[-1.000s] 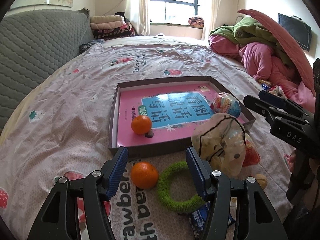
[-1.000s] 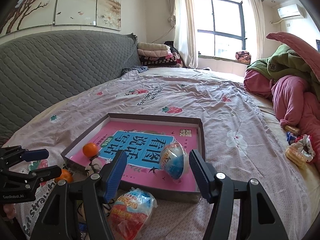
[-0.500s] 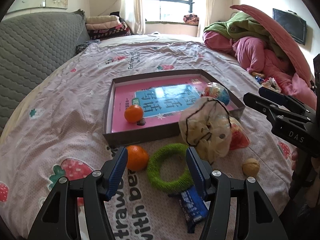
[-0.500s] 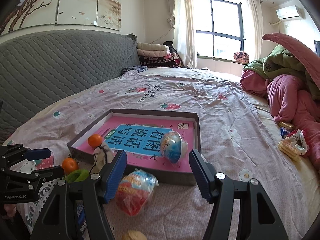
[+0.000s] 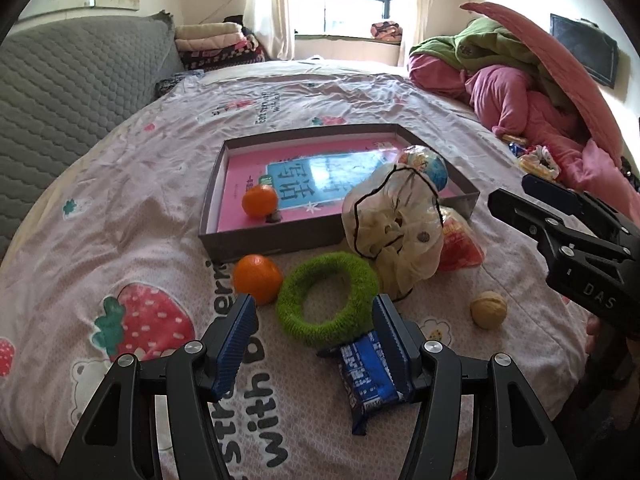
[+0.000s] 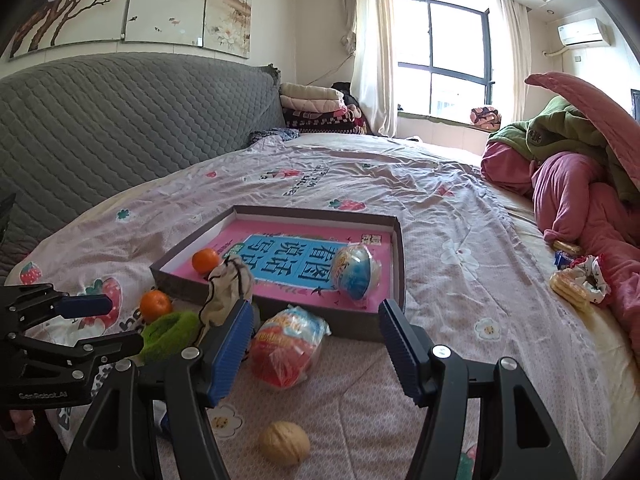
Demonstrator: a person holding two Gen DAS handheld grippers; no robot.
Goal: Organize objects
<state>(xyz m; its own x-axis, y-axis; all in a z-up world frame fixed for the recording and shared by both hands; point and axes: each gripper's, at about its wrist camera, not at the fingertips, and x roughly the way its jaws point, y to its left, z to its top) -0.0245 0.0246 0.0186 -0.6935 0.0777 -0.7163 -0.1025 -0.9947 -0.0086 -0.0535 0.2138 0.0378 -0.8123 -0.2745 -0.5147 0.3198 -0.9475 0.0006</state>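
Two hand-held grippers hang over a bed strewn with small items; the left gripper (image 5: 312,330) has its jaws spread and empty above a green fuzzy ring (image 5: 327,298), with an orange (image 5: 256,278) just left of the ring and a blue snack packet (image 5: 366,376) below it. The right gripper (image 6: 316,346) is likewise released and grasps nothing, a red snack bag (image 6: 288,350) lying between its fingers and a walnut (image 6: 284,442) nearer; the shallow box (image 6: 394,280) beyond holds a second orange (image 6: 206,260) and a blue-and-white ball (image 6: 354,270), a drawstring pouch (image 5: 394,226) leaning at its near edge.

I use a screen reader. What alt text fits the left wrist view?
An open, empty left claw hovers over a green ring on a bed, with an orange, walnut and blue packet nearby. Beyond, a shallow box holds another orange.
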